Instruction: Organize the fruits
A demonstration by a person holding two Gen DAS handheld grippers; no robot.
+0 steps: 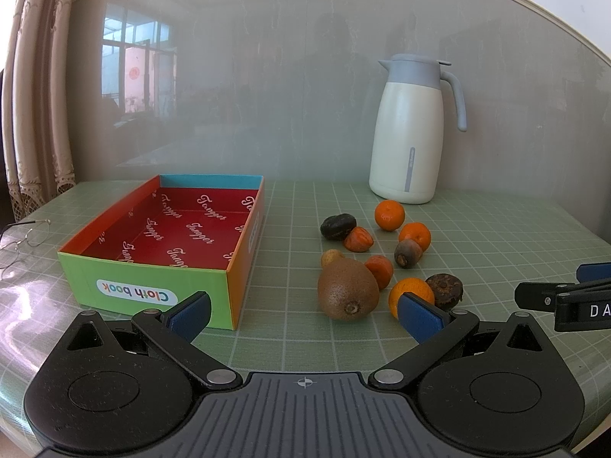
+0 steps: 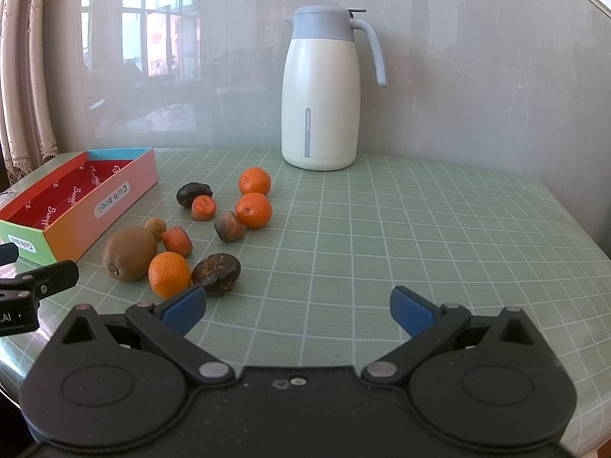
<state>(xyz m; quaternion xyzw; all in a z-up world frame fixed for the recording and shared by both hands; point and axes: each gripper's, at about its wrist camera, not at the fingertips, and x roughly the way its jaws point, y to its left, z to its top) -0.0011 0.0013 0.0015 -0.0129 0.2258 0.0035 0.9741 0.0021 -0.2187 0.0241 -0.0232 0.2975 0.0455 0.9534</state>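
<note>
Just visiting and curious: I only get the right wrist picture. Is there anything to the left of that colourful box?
Observer: Yes, a pair of wire-rimmed glasses lies on the mat left of the box.
Operator: And the other gripper, at my picture's left edge?
Observer: The left gripper is open and holds nothing. The kiwi lies just ahead of its opening.

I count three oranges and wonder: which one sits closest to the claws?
The orange beside the big kiwi, at the front of the pile. The other two oranges lie farther back, toward the white jug.
</note>
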